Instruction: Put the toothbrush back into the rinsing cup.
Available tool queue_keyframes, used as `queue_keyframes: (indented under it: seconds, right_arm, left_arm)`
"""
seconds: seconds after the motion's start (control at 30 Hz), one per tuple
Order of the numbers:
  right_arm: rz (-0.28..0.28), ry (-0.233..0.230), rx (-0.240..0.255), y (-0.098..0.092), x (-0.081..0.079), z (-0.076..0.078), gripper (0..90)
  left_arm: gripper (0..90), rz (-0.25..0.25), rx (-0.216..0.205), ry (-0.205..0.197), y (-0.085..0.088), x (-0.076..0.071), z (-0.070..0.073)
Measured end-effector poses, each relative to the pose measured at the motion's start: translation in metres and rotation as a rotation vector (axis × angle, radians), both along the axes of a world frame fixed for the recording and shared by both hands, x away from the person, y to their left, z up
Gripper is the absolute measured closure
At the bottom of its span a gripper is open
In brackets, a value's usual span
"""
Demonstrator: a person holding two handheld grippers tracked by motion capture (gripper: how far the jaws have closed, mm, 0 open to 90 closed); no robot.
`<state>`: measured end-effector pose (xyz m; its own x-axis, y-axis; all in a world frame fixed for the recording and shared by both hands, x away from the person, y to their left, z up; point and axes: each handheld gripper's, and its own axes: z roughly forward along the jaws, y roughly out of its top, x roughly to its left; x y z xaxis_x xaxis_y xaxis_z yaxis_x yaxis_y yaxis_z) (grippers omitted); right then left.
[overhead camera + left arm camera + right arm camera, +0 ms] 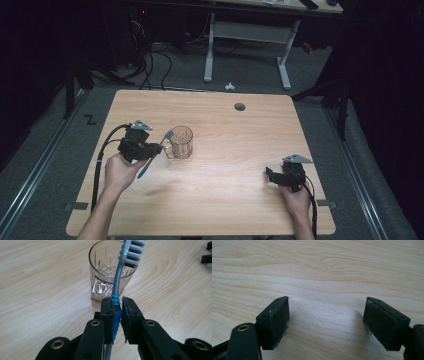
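Left gripper was clamped on toothbrush, head at glass rim. Advice: centre head over glass before lowering. Right gripper idled well right of glass, jaws apart.

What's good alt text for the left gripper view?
The left gripper has its two black jaws shut on the blue-ribbed handle of a toothbrush, bristle head raised at the top of the view. Right behind the toothbrush, a clear cut-glass tumbler stands upright on the light wooden table.
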<state>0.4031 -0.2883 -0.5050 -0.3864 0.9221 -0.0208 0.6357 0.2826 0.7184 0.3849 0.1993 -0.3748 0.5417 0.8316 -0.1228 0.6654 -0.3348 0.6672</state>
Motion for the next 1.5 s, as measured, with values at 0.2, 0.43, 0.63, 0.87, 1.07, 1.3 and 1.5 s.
queue_keyframes:
  seconds: [0.2,0.43,0.63,0.87,1.07,1.3,1.5]
  right_arm:
    - [0.0,0.0,0.0,0.0,0.0,0.0,21.3]
    - [-0.001,0.0,0.001,0.0,0.0,0.0,21.3]
    - [0.0,0.0,0.0,0.0,0.0,0.0,21.3]
    - [-0.001,0.0,0.001,0.0,0.0,0.0,21.3]
    - [-0.001,0.0,0.001,0.0,0.0,0.0,21.3]
    - [-0.001,0.0,0.001,0.0,0.0,0.0,21.3]
    - [0.0,0.0,0.0,0.0,0.0,0.0,21.3]
  left_arm:
    - [79.9,0.003,-0.025,-0.041,-0.005,0.004,0.004]
    - [79.9,0.01,-0.034,-0.077,-0.01,0.008,0.008]
    - [80.0,0.027,-0.079,-0.113,-0.01,0.013,0.012]
    - [80.0,0.033,-0.119,-0.143,-0.011,0.02,0.016]
    - [80.0,0.049,-0.122,-0.147,-0.01,0.028,0.014]
    - [80.1,0.047,-0.121,-0.179,-0.017,0.032,0.022]
    - [80.1,0.035,-0.118,-0.194,-0.024,0.038,0.026]
